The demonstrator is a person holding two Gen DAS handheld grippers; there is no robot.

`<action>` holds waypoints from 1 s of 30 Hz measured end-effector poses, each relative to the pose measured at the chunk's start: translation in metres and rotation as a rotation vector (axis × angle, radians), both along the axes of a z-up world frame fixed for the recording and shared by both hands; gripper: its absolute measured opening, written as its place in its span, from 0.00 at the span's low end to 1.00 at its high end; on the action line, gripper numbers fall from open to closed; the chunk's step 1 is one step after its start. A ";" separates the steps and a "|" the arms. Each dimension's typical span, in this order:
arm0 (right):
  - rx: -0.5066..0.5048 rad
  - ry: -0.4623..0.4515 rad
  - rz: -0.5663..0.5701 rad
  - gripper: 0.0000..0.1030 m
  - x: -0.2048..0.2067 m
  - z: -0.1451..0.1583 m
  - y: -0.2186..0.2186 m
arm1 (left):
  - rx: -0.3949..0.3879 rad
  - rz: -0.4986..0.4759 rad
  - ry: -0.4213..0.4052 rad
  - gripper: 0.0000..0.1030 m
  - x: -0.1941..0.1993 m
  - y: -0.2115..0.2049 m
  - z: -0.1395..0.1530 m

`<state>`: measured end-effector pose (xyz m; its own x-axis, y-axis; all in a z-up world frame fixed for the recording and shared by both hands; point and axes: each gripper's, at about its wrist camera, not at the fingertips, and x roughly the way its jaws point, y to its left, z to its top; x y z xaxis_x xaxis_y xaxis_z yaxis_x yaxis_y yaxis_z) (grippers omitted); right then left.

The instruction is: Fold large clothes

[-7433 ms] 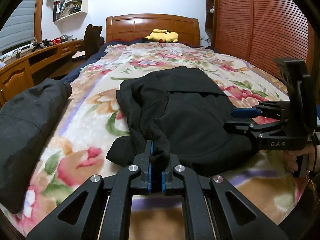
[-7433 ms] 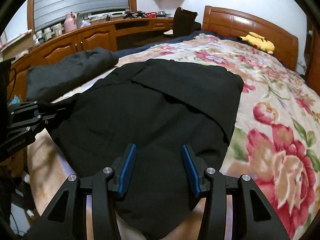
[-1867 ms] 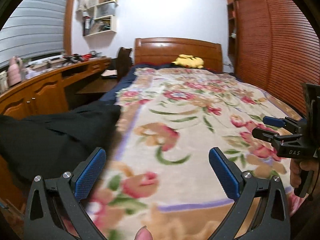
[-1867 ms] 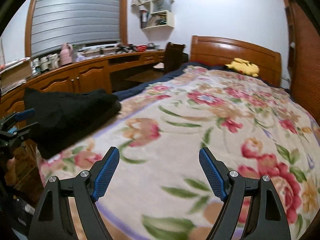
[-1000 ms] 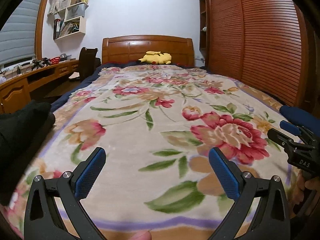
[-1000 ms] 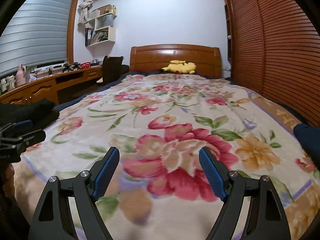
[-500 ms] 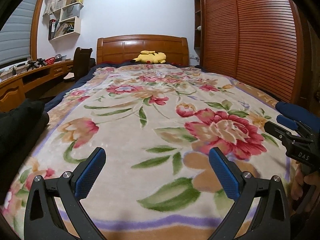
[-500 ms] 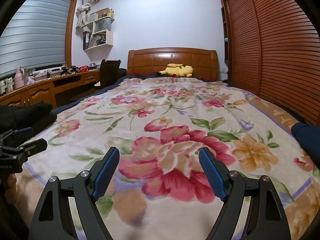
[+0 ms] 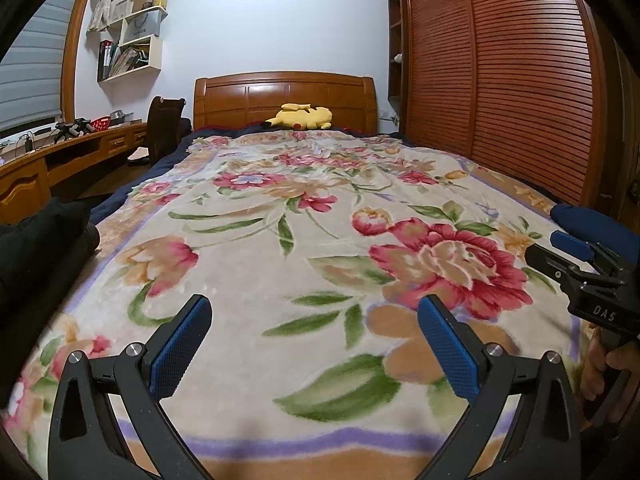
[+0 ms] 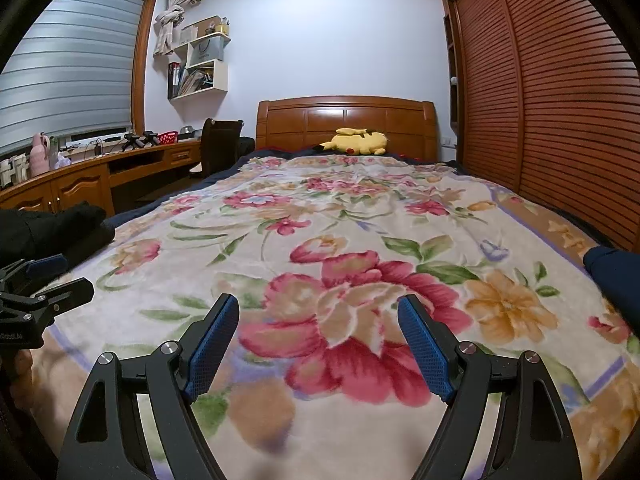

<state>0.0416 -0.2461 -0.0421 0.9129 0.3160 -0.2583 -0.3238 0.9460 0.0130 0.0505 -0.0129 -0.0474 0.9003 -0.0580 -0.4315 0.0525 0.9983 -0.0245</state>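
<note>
Folded black clothes (image 9: pixel 36 248) lie in a pile at the left edge of the bed, also seen in the right wrist view as black clothes (image 10: pixel 52 228). A dark blue garment (image 9: pixel 592 224) rests at the bed's right edge; the right wrist view shows its end (image 10: pixel 616 272). My left gripper (image 9: pixel 316 336) hovers open over the floral blanket (image 9: pixel 320 216) with nothing between its blue pads. My right gripper (image 10: pixel 320 336) is open too, empty, above a big red flower. Each gripper shows at the side of the other's view.
A yellow plush toy (image 9: pixel 300 117) lies by the wooden headboard (image 9: pixel 284 96). A long wooden desk (image 10: pixel 92 176) and a dark chair (image 10: pixel 218 144) stand left of the bed. Slatted wardrobe doors (image 9: pixel 500 80) run along the right side.
Seconds ago the left gripper pinched a black garment spread on the bed; that garment now lies on the left pile. Both views have swung right, and over the last second they barely shift.
</note>
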 end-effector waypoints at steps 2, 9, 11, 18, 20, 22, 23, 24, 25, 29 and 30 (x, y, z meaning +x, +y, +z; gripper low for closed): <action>0.000 0.000 -0.001 0.81 0.000 0.000 0.000 | 0.001 0.000 -0.001 1.00 -0.001 0.000 0.000; 0.000 -0.005 0.005 0.81 0.001 -0.001 -0.003 | 0.005 0.003 -0.004 1.00 -0.002 0.000 0.001; -0.002 -0.005 0.007 0.81 0.001 -0.002 -0.004 | 0.004 0.003 -0.002 1.00 -0.002 0.000 0.001; 0.000 -0.005 0.007 0.81 0.003 -0.003 -0.005 | 0.004 0.003 -0.004 1.00 -0.002 0.000 0.000; 0.001 -0.005 0.007 0.81 0.004 -0.003 -0.006 | 0.006 0.003 -0.004 1.00 -0.003 0.000 0.001; 0.001 -0.005 0.008 0.81 0.004 -0.003 -0.007 | 0.005 0.003 -0.004 1.00 -0.003 0.000 0.001; 0.001 -0.006 0.007 0.81 0.004 -0.003 -0.007 | 0.004 0.003 -0.004 1.00 -0.003 0.000 0.001; 0.001 -0.005 0.007 0.81 0.005 -0.003 -0.007 | 0.004 0.003 -0.005 1.00 -0.003 0.000 0.001; 0.001 -0.006 0.007 0.81 0.005 -0.003 -0.007 | 0.005 0.002 -0.004 1.00 -0.003 0.000 0.001; 0.000 -0.011 0.009 0.81 0.005 -0.004 -0.006 | 0.006 0.003 -0.005 1.00 -0.003 0.000 0.000; 0.000 -0.011 0.009 0.81 0.005 -0.004 -0.006 | 0.006 0.004 -0.005 1.00 -0.003 0.000 0.000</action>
